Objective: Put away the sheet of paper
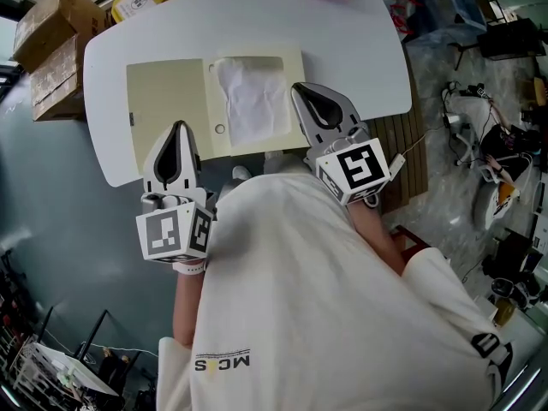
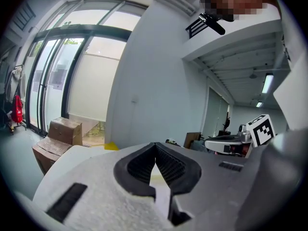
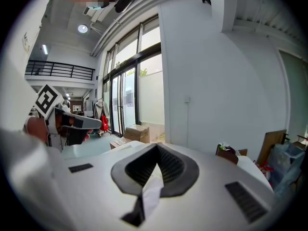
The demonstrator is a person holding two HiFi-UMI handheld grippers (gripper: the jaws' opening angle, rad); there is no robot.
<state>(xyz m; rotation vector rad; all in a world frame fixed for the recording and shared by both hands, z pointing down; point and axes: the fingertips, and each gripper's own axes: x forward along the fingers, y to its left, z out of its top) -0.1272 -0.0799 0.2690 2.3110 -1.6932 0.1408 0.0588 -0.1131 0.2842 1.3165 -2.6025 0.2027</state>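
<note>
Sheet of paper (image 1: 253,101) flat on open folder (image 1: 167,101); left gripper (image 1: 180,131) and right gripper (image 1: 300,92) clenched, empty. A pinch could crease it.

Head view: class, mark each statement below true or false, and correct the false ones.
1. The white sheet lies on the right half of the cream folder. True.
2. The left gripper holds the sheet. False: its jaws are shut on nothing, apart from the sheet.
3. The cardboard boxes stand beyond the table's left end. True.
4. The right gripper has its jaws wide open. False: they are together.
5. The table is black. False: it is white.
</note>
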